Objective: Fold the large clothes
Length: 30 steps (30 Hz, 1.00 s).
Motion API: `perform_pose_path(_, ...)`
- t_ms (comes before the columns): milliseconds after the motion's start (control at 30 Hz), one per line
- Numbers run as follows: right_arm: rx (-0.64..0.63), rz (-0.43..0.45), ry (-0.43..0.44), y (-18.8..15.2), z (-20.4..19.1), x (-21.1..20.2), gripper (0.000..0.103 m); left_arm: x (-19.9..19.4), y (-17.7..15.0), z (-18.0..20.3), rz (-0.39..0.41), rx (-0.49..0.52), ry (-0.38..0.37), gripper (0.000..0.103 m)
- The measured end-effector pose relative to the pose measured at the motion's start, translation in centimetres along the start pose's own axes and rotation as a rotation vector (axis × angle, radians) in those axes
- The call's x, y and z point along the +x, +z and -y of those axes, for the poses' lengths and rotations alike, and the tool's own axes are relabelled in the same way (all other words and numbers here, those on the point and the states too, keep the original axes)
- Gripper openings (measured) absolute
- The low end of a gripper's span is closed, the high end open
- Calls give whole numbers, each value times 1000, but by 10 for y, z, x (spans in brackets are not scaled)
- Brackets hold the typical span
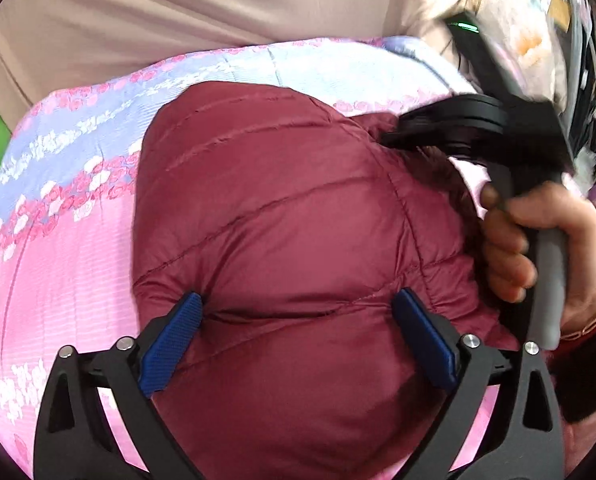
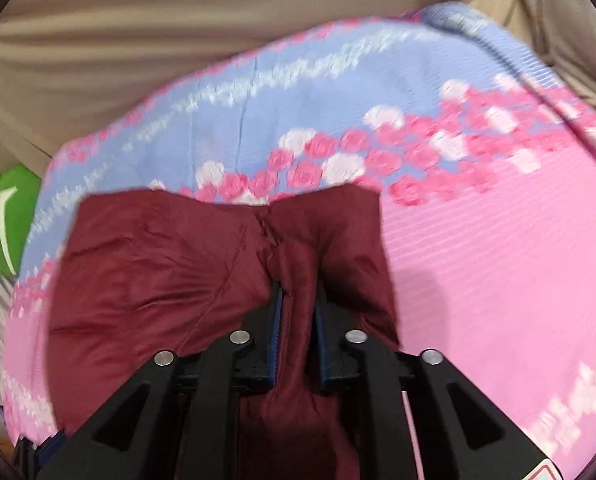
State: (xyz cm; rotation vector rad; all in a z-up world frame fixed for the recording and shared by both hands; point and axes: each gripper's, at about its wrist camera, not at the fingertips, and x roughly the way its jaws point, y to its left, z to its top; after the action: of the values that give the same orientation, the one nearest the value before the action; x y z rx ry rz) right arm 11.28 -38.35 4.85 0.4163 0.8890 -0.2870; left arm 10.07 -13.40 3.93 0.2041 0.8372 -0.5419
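A maroon quilted puffer jacket point(image 1: 281, 208) lies bunched on a pink and blue floral bedsheet point(image 1: 57, 248). My left gripper point(image 1: 298, 312) is open, its blue pads point(image 1: 169, 344) pressed against the jacket on either side of a puffy fold. My right gripper point(image 2: 298, 304) is shut on a fold of the jacket point(image 2: 157, 264) and holds it above the sheet point(image 2: 498, 260). The right gripper also shows in the left wrist view point(image 1: 402, 132), at the jacket's far right edge by its fur trim, held by a hand point(image 1: 538, 248).
A beige curtain or wall point(image 1: 177, 4) runs behind the bed. A green object point(image 2: 9, 216) sits at the bed's left edge. Cluttered items point(image 1: 558, 40) stand at the far right.
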Motion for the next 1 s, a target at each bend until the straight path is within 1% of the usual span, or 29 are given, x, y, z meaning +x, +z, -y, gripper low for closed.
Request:
perform_pose_path(67,-35,69,47,-15,-1,-49,19,-25,-4,-17,4,-7,-71,90)
perform_pose_path(133,-111,91,49,-32,-9,-81,19,-50,-16,-31,-5,32,-115,90)
perform_pose_path(200,-190,74,43,-59,-15,-109,19,-64,-30,-32,-28,82,-119,90)
perform_pose_path(267,-205,42,55,-80,-14,-121,20,-68,-47,-27,-74,134,-106,90)
perform_pose_path(333,-186,13,71,-97,-10,-123,20,-64,-58,-21,-90,164,-95,90)
perform_pose_path(400,-166,-23,77,-113,-6,-117,20,-52,-67,-19,-110,158,-53,87)
perform_pose_path(467,-141,-67,51,-123,0,-103,19,-37,-68,-30,-140,111,-7,71)
perform_pose_path(500,-124,-87,36,-127,5,-98,18,-32,-69,-36,-149,89,13,69)
perform_pose_path(533,-114,-100,33,-130,7,-94,13,-29,-70,-46,-157,54,20,70)
perform_pose_path(567,-102,-116,28,-135,11,-91,9,-26,-71,-52,-167,27,3,70)
perform_pose_path(600,-93,-129,34,-140,13,-88,9,-24,-73,-57,-177,0,-6,70)
perform_pose_path(667,-75,-151,49,-148,20,-80,8,-19,-76,-63,-187,-19,14,70)
perform_pose_path(767,-86,-136,44,-154,18,-75,8,-11,-79,-67,-205,-53,26,71)
perform_pose_path(833,-106,-132,29,-155,15,-77,8,-13,-76,-67,-207,-43,34,70)
perform_pose_path(900,-112,-137,20,-153,14,-81,10,-31,-71,-62,-184,-5,38,70)
perform_pose_path(933,-106,-138,15,-151,14,-87,15,-40,-69,-59,-171,9,42,70)
perform_pose_path(967,-101,-134,11,-149,14,-91,17,-47,-67,-58,-161,15,43,70)
perform_pose_path(1000,-103,-118,8,-145,12,-98,18,-59,-63,-57,-140,21,45,70)
